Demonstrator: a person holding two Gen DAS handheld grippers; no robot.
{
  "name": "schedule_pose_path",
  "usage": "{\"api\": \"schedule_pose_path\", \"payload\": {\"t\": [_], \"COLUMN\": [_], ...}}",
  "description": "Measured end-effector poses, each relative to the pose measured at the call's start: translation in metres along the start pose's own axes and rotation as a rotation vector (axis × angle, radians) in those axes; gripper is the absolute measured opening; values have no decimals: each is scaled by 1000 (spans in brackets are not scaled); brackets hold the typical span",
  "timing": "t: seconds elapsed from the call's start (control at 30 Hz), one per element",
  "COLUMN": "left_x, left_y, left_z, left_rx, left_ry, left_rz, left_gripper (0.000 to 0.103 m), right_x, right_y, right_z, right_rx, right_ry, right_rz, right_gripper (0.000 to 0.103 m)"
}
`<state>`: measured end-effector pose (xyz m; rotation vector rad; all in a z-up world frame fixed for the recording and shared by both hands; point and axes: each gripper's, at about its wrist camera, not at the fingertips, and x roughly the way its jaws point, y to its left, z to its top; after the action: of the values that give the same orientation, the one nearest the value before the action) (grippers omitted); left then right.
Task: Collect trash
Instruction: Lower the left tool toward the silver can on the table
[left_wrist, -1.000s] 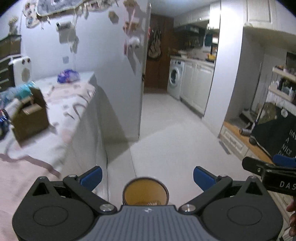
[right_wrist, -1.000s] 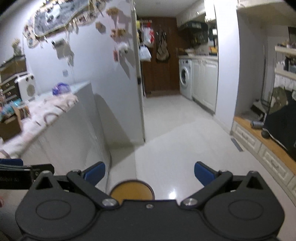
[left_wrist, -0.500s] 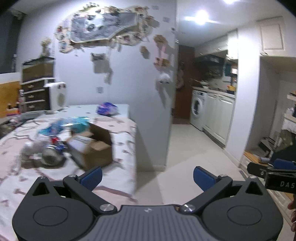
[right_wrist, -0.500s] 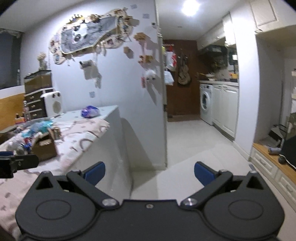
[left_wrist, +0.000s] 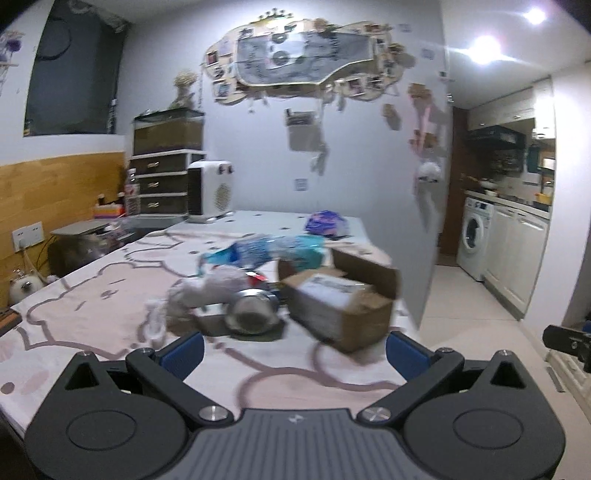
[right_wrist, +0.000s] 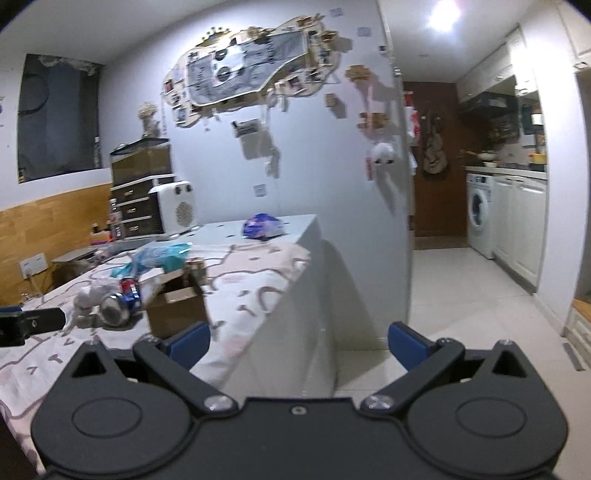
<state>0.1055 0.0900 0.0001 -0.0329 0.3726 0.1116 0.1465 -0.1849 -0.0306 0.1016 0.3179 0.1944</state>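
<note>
1. Left gripper (left_wrist: 294, 349): fingers spread wide, nothing between them, held above the near part of the tabletop (left_wrist: 92, 302).
2. Right gripper (right_wrist: 300, 341): fingers also spread, empty, hanging off the tabletop's right edge over the floor (right_wrist: 461, 288).
3. Trash heap dead ahead of left fingers, slightly beyond the tips: tipped can (left_wrist: 253, 314) w/ round end facing the fingers, long axis running away from them; crumpled white tissue (left_wrist: 207, 288) just left of it; open cardboard box (left_wrist: 343, 306) ahead-right, close to right fingertip.
4. Further back behind the heap: blue-white plastic wrapper (left_wrist: 273, 251), then purple bag (left_wrist: 325, 223) near the far edge.
5. From right fingers, same heap lies well off to the left and ahead; box (right_wrist: 177, 306) is the nearest piece on that side.
6. Judgement: left hand clearly nearer & better lined up; can needs approach across its width, so prob. a wrist turn or top-down close.
7. Blurred picture, so small scraps can't be told apart.
</note>
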Motion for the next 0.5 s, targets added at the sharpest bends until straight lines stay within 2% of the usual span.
{"api": "schedule_pose_path", "payload": {"t": [0.27,0.5], "left_x": [47,104], "left_y": [55,71], "left_z": [16,35], "left_rx": [-47,-77], "left_ry": [34,68], "left_rz": [17,36], "left_gripper": [103,103], "right_x": [50,89], "right_y": [47,70], "right_z": [-3,-4], "right_rx": [-45,-52], "right_ry": [29,45], "right_rz": [76,118], "right_gripper": [103,103]}}
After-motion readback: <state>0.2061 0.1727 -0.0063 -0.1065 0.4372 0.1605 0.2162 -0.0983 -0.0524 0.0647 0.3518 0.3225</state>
